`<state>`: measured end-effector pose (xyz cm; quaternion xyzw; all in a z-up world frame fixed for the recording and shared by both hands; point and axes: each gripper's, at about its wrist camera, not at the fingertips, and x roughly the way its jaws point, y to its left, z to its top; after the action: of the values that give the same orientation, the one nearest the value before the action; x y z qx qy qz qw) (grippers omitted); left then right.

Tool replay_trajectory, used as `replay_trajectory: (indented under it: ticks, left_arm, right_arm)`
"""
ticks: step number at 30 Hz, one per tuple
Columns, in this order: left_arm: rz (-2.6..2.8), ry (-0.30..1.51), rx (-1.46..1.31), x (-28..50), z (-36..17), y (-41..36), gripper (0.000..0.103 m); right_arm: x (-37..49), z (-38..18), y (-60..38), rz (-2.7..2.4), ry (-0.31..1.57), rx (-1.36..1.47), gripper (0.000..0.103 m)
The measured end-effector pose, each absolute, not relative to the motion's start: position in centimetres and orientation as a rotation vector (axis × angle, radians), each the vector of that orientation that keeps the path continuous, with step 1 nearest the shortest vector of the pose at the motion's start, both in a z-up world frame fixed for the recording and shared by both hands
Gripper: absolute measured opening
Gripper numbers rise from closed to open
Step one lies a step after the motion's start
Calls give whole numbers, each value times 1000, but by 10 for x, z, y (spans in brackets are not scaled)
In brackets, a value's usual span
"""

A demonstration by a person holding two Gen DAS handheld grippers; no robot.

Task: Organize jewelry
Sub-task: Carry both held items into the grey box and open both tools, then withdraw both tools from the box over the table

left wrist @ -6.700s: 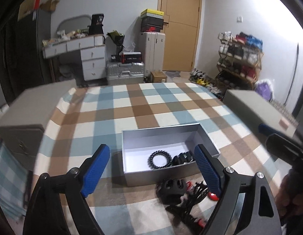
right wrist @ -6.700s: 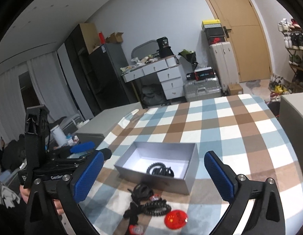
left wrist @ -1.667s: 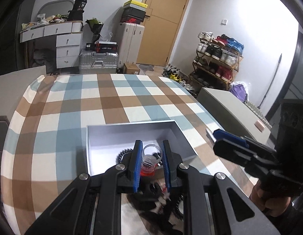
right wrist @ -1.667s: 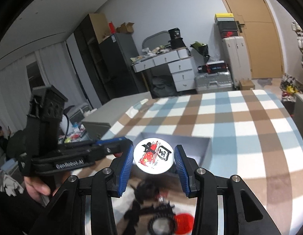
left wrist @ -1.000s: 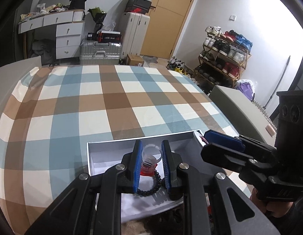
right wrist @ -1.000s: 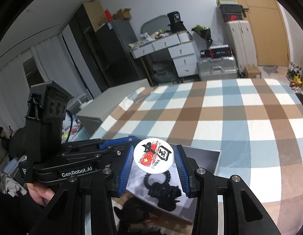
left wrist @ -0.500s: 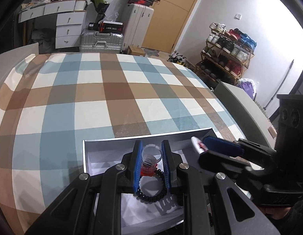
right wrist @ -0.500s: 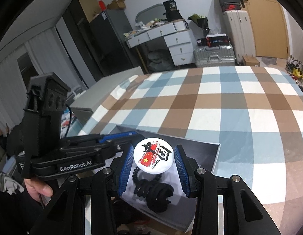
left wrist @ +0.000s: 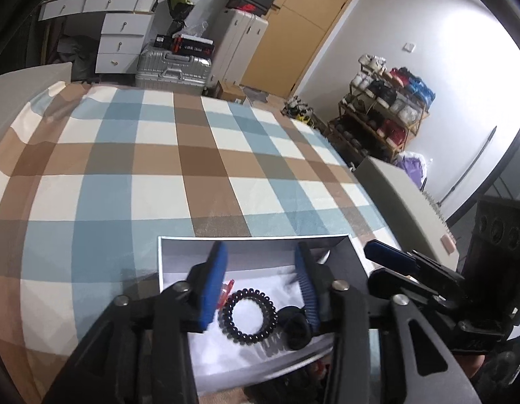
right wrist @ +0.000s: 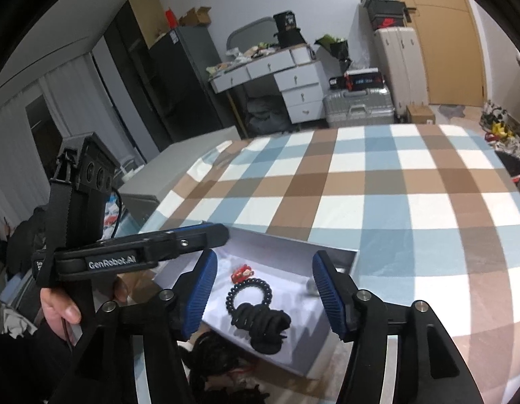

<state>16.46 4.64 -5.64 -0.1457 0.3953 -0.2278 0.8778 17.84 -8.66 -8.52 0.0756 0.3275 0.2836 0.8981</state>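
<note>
A grey open box (left wrist: 179,245) (right wrist: 337,259) sits on the checked cloth. In it lie a black coil hair tie (left wrist: 248,316) (right wrist: 250,291), a black scrunchie (left wrist: 297,326) (right wrist: 263,326) and a small red item (left wrist: 226,291) (right wrist: 241,272). A pale round item (right wrist: 312,288) lies blurred by the box's right wall. My left gripper (left wrist: 260,289) is open and empty over the box. My right gripper (right wrist: 265,294) is open and empty over the box too. More dark hair accessories (right wrist: 219,367) lie on the cloth in front of the box.
The checked cloth (left wrist: 159,161) covers the table beyond the box. Grey cushioned seats stand at the right (left wrist: 401,195) and left (right wrist: 179,165). Far off are a desk with drawers (right wrist: 280,70), suitcases (left wrist: 172,67), a shoe rack (left wrist: 387,114) and a door.
Both grippers have opened over the box. The left one let go the small red item and the right one let go the round badge; both now lie in the box.
</note>
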Motion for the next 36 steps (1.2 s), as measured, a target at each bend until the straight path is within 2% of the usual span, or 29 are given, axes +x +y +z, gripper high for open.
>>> replay_trajectory:
  ticks: [2,8,10,14,19,21,25,27,32,36]
  left_arm:
    - [-460,801,-296,158,-50,48,42]
    - [-421,761,-274,142,-37,52,47]
    - [-397,745,-277,137,-34,54,60]
    - [-359,716,-267,124,-29,56,65]
    - [-318,694,-232,107,-29,49,79]
    - [-310,678,-212,100,-29,46,80]
    - [-274,646,-175,87,-28,41,84]
    - [-257,643,-158,82,-28,40,84]
    - [-226,639,-142,72,-29,37,85]
    - [-206,634,-136,65,-32,34,90]
  right_arm:
    - [173,-81,-91,577,661,165,66]
    - [151,-67,-102,565,618,177,68]
    - [144,-64,-104,560,604,178,70]
    - [129,-59,-109,558,573,182,77]
    - [109,-56,-110,547,539,171,87]
    - [100,-56,-111,533,524,164,93]
    - [87,-56,-112,513,509,153,96]
    - [82,-57,-113,510,502,156,102]
    - [67,-56,-115,494,479,149,103]
    - [60,-58,-116,482,477,147,103]
